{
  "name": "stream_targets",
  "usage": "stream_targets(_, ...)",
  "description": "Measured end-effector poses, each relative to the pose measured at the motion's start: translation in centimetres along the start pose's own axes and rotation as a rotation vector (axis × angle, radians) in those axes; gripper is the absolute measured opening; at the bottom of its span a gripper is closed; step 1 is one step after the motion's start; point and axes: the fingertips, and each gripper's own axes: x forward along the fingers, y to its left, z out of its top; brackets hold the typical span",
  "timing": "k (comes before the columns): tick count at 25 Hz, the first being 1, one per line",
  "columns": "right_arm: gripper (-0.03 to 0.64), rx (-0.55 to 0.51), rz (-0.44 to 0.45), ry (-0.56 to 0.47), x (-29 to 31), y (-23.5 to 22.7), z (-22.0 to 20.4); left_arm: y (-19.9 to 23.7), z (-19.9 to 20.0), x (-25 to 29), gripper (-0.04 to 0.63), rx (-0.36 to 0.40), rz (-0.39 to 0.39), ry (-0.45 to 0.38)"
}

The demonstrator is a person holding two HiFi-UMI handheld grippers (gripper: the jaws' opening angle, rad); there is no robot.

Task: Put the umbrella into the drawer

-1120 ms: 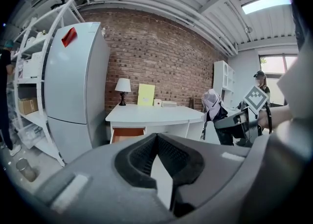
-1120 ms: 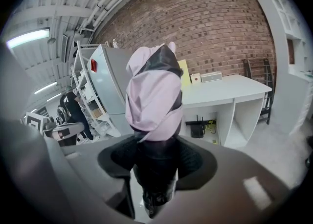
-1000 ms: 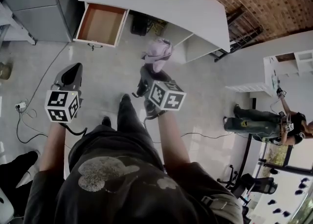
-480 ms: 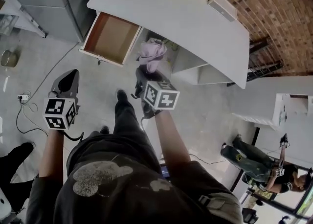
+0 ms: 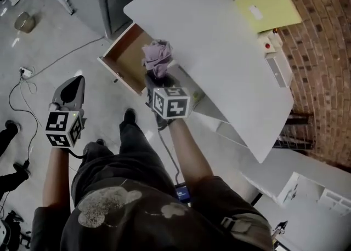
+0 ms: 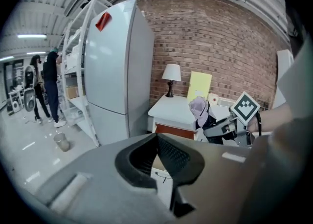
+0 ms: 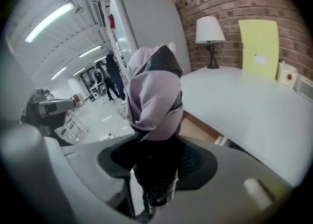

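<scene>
The folded lilac umbrella point(image 5: 158, 57) with a black lower part stands up out of my right gripper point(image 5: 159, 77), which is shut on it. In the head view it hangs over the right side of the open wooden drawer point(image 5: 125, 53) of the white desk point(image 5: 219, 41). In the right gripper view the umbrella point(image 7: 154, 91) fills the middle, clamped in my right gripper point(image 7: 157, 157), with the drawer point(image 7: 198, 127) just behind. My left gripper point(image 5: 75, 81) is shut and empty, out over the floor left of the drawer. My left gripper point(image 6: 157, 137) points toward the drawer front point(image 6: 168, 131).
A grey fridge point(image 6: 122, 66) stands left of the desk. A lamp point(image 7: 209, 30), a yellow folder point(image 5: 267, 6) and a small white box point(image 5: 269, 41) sit on the desk by the brick wall. A cable and socket point(image 5: 24, 72) lie on the floor. People point(image 6: 49, 86) stand far off.
Both grippers have moved forward toward the desk. The umbrella, earlier over the floor short of the desk, now hangs over the open drawer. The grip has not changed.
</scene>
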Motion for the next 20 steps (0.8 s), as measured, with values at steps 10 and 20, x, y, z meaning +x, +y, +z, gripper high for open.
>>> stream_targets(10,0.213,-0.124,0.110,0.156,10.7,1.7,-0.8,5.3,-2.4,1.5,0.011,-0.109,0.178,0.000)
stream_targets(20,0.213,-0.123,0.031,0.248,19.8,-0.1,-4.8,8.0,-6.8,6.7,0.011,-0.149,0.155,0.019)
